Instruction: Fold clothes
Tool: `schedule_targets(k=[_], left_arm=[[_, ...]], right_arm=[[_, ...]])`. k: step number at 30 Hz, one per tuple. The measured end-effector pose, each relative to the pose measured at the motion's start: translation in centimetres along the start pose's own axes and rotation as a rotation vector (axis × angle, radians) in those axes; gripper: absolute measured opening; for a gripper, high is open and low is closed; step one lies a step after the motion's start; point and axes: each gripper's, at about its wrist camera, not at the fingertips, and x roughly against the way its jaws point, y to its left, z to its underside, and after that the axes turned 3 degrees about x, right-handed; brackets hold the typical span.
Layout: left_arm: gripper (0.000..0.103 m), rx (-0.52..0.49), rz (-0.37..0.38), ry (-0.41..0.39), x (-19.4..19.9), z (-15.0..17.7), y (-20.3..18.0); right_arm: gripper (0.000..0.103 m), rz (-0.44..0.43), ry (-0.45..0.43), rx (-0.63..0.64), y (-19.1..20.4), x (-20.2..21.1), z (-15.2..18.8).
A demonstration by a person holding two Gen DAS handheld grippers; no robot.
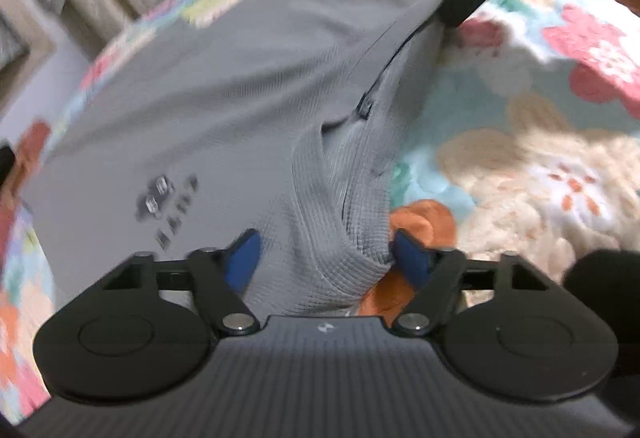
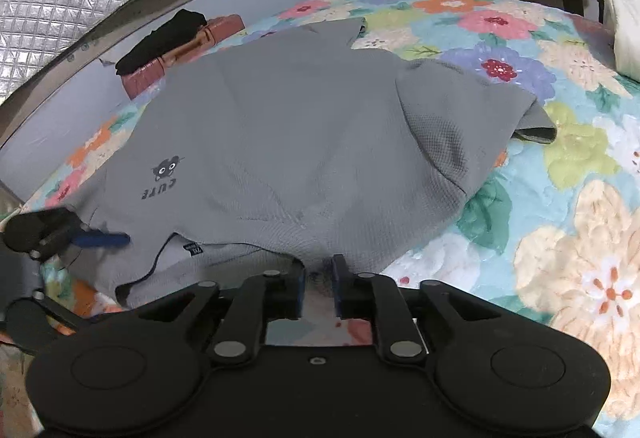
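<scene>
One grey shirt (image 2: 288, 126), printed "CUTE", lies on the floral bed (image 2: 560, 198). Two units: left hand-held gripper (image 1: 320, 258) spread apart around a fabric fold; right hand-held gripper (image 2: 318, 278) narrowed at the hem, grip unclear.

The grey T-shirt (image 2: 280, 126) carried a small dark cat-face print with the word "CUTE" beneath it, which appeared upside down in the right wrist view. Inside its collar sat a small dark blue size label (image 2: 195, 249) with white characters, perhaps "XXL", though they were too small to read with confidence. In the left wrist view the same chest print (image 1: 166, 204) was smeared by motion blur and could not be read.
</scene>
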Motion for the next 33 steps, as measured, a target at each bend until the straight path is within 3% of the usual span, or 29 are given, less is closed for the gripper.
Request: schedule_targets(k=[2, 4, 5, 6, 7, 11, 14, 16, 19, 21, 26, 28, 31, 33], left_arm=[[0.022, 0.102, 0.047, 0.012, 0.0, -0.1, 1.1], [0.014, 0.144, 0.029, 0.028, 0.4, -0.1, 1.5], [0.014, 0.162, 0.027, 0.026, 0.7, -0.2, 1.8], [0.014, 0.181, 0.023, 0.017, 1.1, -0.3, 2.2], [0.013, 0.197, 0.015, 0.004, 1.6, -0.3, 2.6], [0.013, 0.255, -0.007, -0.052, 5.0, -1.0, 3.8], [0.013, 0.255, -0.013, -0.074, 8.1, -1.0, 3.7], [0.013, 0.257, -0.001, -0.015, 7.8, -0.6, 3.6], [0.013, 0.303, 0.04, 0.12, 3.9, 1.0, 3.2], [0.013, 0.315, 0.034, 0.165, 1.8, 1.7, 2.8], [0.017, 0.31, 0.047, 0.16, 2.2, 0.9, 3.6], [0.028, 0.332, 0.045, 0.14, 3.6, 0.9, 4.6], [0.041, 0.391, -0.021, 0.075, 6.9, 1.4, 7.1], [0.045, 0.438, -0.12, 0.041, 9.0, 2.2, 9.3]], right_arm=[[0.035, 0.012, -0.017, 0.044, 0.5, -0.5, 0.3], [0.037, 0.03, -0.039, 0.106, 1.0, -1.0, 0.6], [0.035, 0.035, -0.049, 0.135, 1.2, -1.2, 0.7], [0.018, 0.024, -0.048, 0.153, 1.3, -1.3, 0.8], [0.012, -0.002, -0.035, 0.161, 1.3, -1.2, 0.7], [0.011, -0.065, -0.035, 0.233, 2.3, 1.5, -0.4], [0.011, -0.088, 0.004, 0.277, 3.4, 3.0, -1.0], [0.011, -0.08, 0.066, 0.325, 4.2, 2.3, -0.7], [0.011, -0.055, 0.137, 0.347, 4.3, -0.2, 0.8], [0.011, -0.043, 0.161, 0.349, 4.2, -1.2, 1.5], [0.011, -0.021, 0.187, 0.392, 4.7, -1.4, 1.4], [0.013, -0.047, 0.197, 0.364, 4.6, -0.6, 0.3], [0.026, -0.113, 0.105, 0.351, 5.9, 2.9, -2.1], [0.035, -0.142, 0.04, 0.364, 6.9, 4.8, -3.3]])
